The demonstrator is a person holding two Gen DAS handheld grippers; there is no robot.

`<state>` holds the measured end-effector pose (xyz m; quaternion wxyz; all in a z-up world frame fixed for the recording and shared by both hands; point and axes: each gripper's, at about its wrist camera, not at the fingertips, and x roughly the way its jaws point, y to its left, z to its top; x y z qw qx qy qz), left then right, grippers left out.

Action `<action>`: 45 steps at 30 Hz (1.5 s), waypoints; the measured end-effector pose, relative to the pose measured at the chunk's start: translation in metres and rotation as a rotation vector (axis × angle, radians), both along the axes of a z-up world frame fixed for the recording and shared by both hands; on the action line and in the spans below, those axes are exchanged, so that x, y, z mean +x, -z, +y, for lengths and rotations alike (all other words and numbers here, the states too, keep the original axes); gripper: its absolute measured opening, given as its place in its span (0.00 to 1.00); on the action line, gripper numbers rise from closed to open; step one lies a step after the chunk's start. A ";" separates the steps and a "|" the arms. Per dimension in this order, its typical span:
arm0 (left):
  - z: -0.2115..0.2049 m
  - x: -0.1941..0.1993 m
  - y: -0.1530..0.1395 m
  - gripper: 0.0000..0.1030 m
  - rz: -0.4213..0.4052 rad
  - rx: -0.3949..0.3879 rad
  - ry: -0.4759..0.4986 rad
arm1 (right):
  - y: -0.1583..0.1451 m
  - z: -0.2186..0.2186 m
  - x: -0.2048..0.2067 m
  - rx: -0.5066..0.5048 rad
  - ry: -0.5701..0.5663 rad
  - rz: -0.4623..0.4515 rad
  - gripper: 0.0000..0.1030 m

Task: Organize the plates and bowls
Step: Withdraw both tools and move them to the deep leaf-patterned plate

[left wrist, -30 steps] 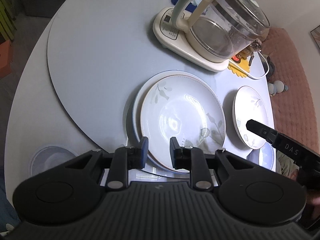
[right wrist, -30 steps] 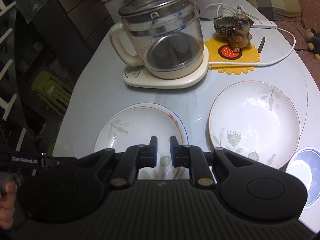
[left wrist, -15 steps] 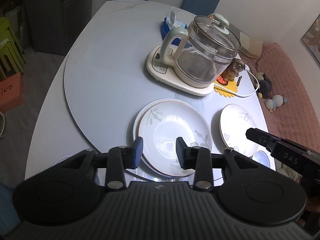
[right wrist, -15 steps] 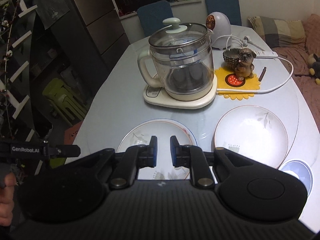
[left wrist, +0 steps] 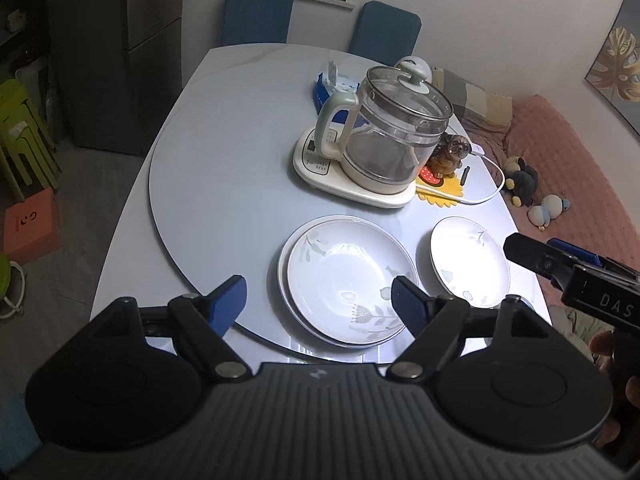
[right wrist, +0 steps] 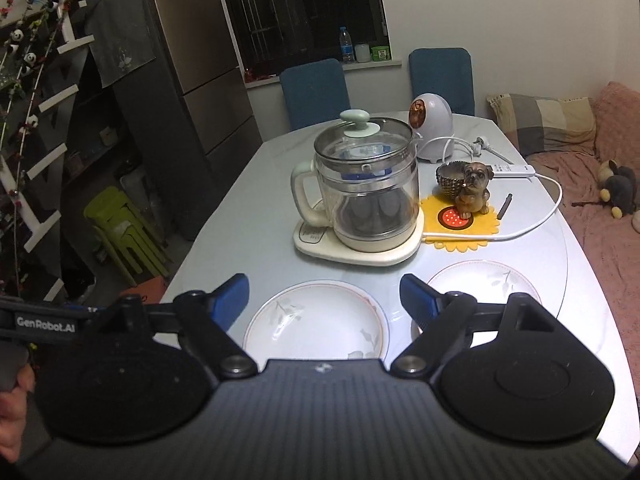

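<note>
Two white floral plates lie stacked (left wrist: 344,280) near the table's front edge, the upper one sitting off-centre on the lower. A single matching plate (left wrist: 468,260) lies to their right. My left gripper (left wrist: 318,292) hovers above and in front of the stack, its jaws opening wide with nothing between them. My right gripper (right wrist: 322,292) is raised over the same stack (right wrist: 316,324) and beside the single plate (right wrist: 484,280); its jaws are opening too and hold nothing. Neither gripper touches a plate.
A glass kettle on a cream base (left wrist: 384,148) stands behind the plates. Beside it are a dog figurine (right wrist: 472,192) on a yellow mat and a white cable (right wrist: 532,224). A white round device (right wrist: 434,128) and two blue chairs sit at the far end.
Both grippers have lifted up and back from the plates, so more of the table and room shows. Their jaws went from shut to wide apart.
</note>
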<state>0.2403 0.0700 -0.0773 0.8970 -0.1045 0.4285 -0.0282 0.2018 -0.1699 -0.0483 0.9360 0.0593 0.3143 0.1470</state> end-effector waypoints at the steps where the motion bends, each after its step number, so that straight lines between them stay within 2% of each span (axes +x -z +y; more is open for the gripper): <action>1: 0.002 -0.005 -0.003 0.80 -0.008 -0.002 0.003 | -0.001 0.001 -0.004 0.006 0.007 0.000 0.81; 14: 0.024 -0.076 -0.026 0.80 -0.076 -0.025 0.055 | -0.008 0.021 -0.069 0.052 0.110 0.017 0.81; 25: 0.021 -0.105 -0.028 0.80 -0.125 -0.037 0.114 | -0.004 0.020 -0.114 0.056 0.185 0.051 0.81; 35: 0.011 -0.119 -0.016 0.80 -0.099 -0.067 0.168 | -0.007 0.019 -0.133 0.025 0.228 0.044 0.81; 45: -0.013 -0.120 0.002 0.80 -0.046 -0.094 0.247 | 0.001 -0.002 -0.162 0.021 0.319 0.066 0.81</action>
